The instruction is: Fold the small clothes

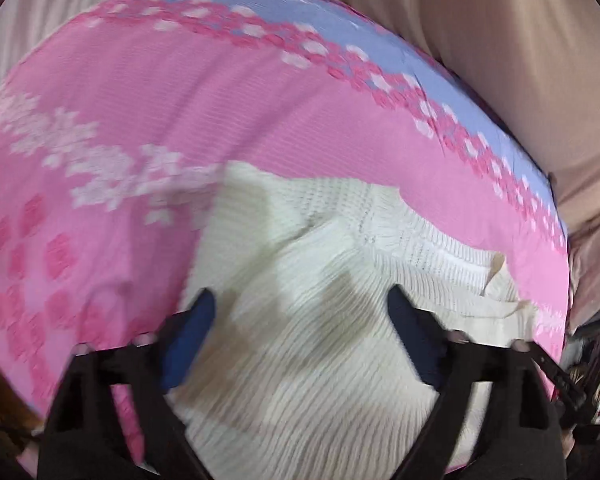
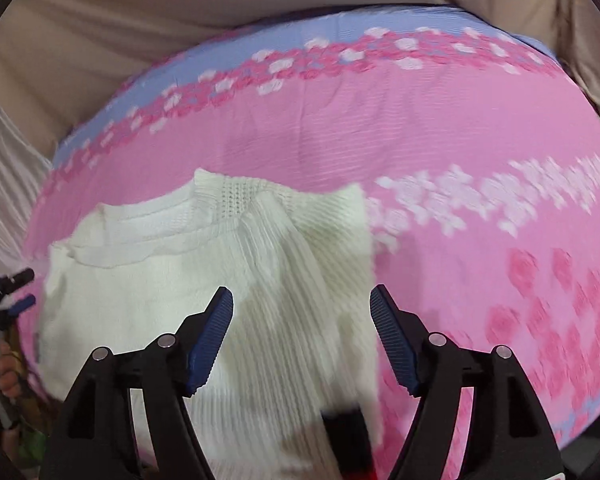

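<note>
Hovering my left tool (image 1: 300,312), fingers apart and empty, I see the white knit sweater (image 1: 308,344) directly beneath it on the pink bedspread (image 1: 140,120). My right tool (image 2: 302,308), also apart and empty, has the sweater below and to its left. One side looks folded over; the fold seems partly done.

One cream knitted garment (image 1: 308,320) lies on one pink flowered bedsheet (image 1: 140,120). Two hand-held grippers are in view: the left hand-held gripper (image 1: 300,304) and the right hand-held gripper (image 2: 302,300), each with two blue-padded fingers. One beige curtain (image 2: 140,20) hangs behind.
</note>
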